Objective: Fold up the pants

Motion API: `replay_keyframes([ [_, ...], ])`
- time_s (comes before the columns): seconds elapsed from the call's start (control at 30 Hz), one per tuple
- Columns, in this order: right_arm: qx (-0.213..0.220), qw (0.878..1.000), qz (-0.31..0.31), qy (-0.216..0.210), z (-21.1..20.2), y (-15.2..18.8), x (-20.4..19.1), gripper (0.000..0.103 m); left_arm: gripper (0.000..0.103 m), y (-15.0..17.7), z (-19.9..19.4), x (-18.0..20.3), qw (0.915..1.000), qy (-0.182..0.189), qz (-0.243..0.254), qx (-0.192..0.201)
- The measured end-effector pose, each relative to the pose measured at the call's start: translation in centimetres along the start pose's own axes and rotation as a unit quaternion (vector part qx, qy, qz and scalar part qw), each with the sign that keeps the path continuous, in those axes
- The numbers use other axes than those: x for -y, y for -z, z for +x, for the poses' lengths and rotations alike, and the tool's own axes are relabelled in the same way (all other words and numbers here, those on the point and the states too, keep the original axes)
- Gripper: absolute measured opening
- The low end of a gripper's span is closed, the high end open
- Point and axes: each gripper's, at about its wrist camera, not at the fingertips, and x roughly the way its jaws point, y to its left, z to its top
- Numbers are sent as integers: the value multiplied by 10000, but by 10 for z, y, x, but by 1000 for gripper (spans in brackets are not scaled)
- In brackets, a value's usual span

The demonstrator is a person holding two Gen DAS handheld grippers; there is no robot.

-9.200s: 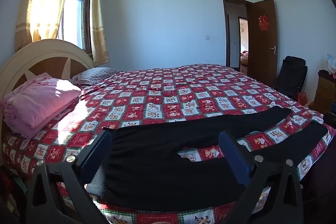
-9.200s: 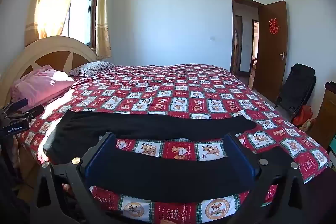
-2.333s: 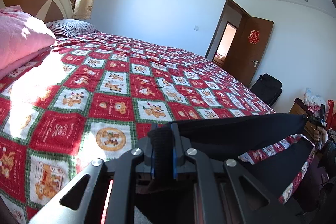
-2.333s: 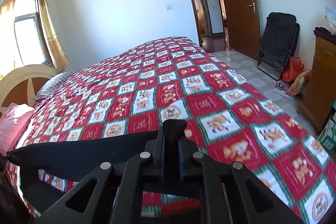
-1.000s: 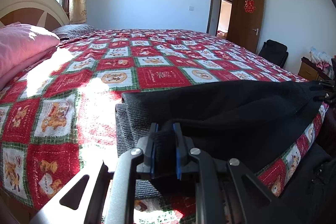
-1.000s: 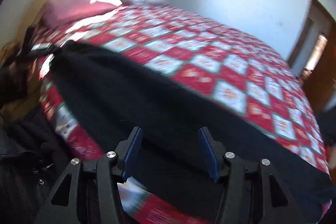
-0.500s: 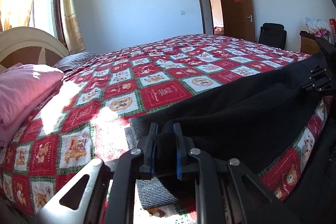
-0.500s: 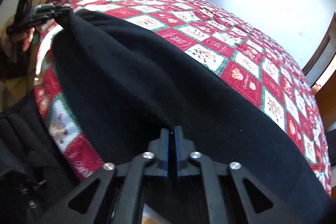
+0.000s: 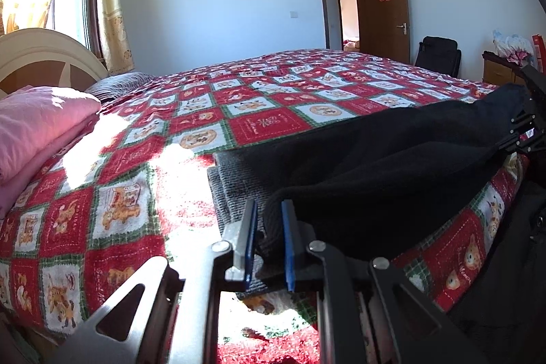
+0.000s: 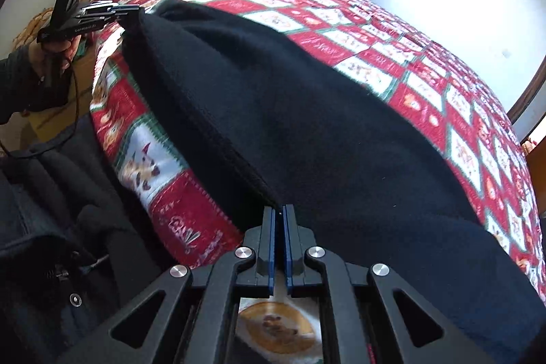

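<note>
Black pants lie folded lengthwise along the near edge of the bed, their grey ribbed waistband at the left end. In the left wrist view my left gripper is shut on a bunched fold of the waistband end. The right gripper shows at the far right, holding up the other end. In the right wrist view my right gripper is shut, with the near edge of the pants pinched at its tips. The left gripper grips the far corner at upper left, held by a hand.
The bed carries a red, white and green patchwork quilt. A pink folded blanket and a striped pillow lie by the headboard. Beyond the bed stand a black chair and a wooden cabinet. The person's dark clothing is close to the bed edge.
The right gripper's jaws went from open above the pants to shut on their near edge, and it sank closer to the bed. The left gripper kept its grip and rolled slightly.
</note>
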Motion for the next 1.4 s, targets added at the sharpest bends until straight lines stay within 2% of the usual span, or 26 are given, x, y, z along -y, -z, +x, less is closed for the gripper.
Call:
replay_keyframes([
  [0.23, -205, 9995, -174, -159, 5, 10, -12, 0, 17, 10, -1, -2, 9999, 45, -47, -80],
  [0.33, -172, 9996, -75, -227, 6, 11, -10, 0, 22, 11, -4, -4, 9999, 25, 1, -116],
  [0.4, -22, 9996, -4, -268, -1, 9, -7, 0, 31, 12, -12, -7, 9999, -69, 39, -127],
  [0.43, 25, 9996, 54, -285, -3, 8, -4, 0, 44, 14, -15, -10, 9997, -184, 59, -135],
  [0.47, 38, 9994, 109, -326, -4, 7, -2, 0, 62, 16, -18, -13, 9992, -366, 89, -140],
  [0.5, 67, 9993, 132, -349, -5, 5, -1, 0, 68, 19, -20, -18, 9986, -510, 72, -127],
  [0.63, 285, 9994, -16, -188, -15, 0, -8, 1, 70, 30, -24, -42, 9962, -815, -150, -280],
  [0.77, 479, 9985, -123, -240, -22, -8, -12, 1, 68, 35, -38, -76, 9912, -985, -874, -153],
  [0.83, 533, 9980, -59, -328, -19, -17, -11, 2, 68, 28, -42, -81, 9886, -906, -1199, 26],
  [0.9, 578, 9976, -92, -364, -13, -29, -14, 2, 68, 16, -41, -73, 9890, -711, -1286, 162],
  [0.97, 564, 9971, -187, -469, -4, -42, -21, 10, 68, 0, -36, -59, 9894, -446, -1350, 294],
  [1.03, 512, 9962, -280, -643, 4, -53, -32, 43, 69, -15, -27, -39, 9910, -168, -1287, 330],
  [1.1, 518, 9949, -391, -770, 11, -61, -43, 50, 72, -29, -14, -19, 9934, -53, -1112, 258],
  [1.17, 579, 9943, -555, -698, 16, -67, -54, 50, 75, -36, 1, -5, 9949, -16, -991, 181],
  [1.23, 415, 9963, -519, -546, 27, -72, -59, 47, 75, -38, 21, 0, 9958, -235, -883, -8],
  [1.27, 381, 9967, -476, -536, 31, -73, -59, 40, 75, -37, 33, 0, 9956, -410, -830, -148],
  [1.3, 319, 9966, -470, -593, 35, -73, -60, 15, 75, -33, 43, -2, 9946, -564, -819, -313],
  [1.33, 237, 9963, -472, -680, 38, -71, -61, 6, 75, -29, 53, -6, 9930, -690, -844, -460],
  [1.4, 138, 9950, -565, -815, 38, -66, -68, 5, 84, -19, 61, -17, 9905, -747, -1030, -521],
])
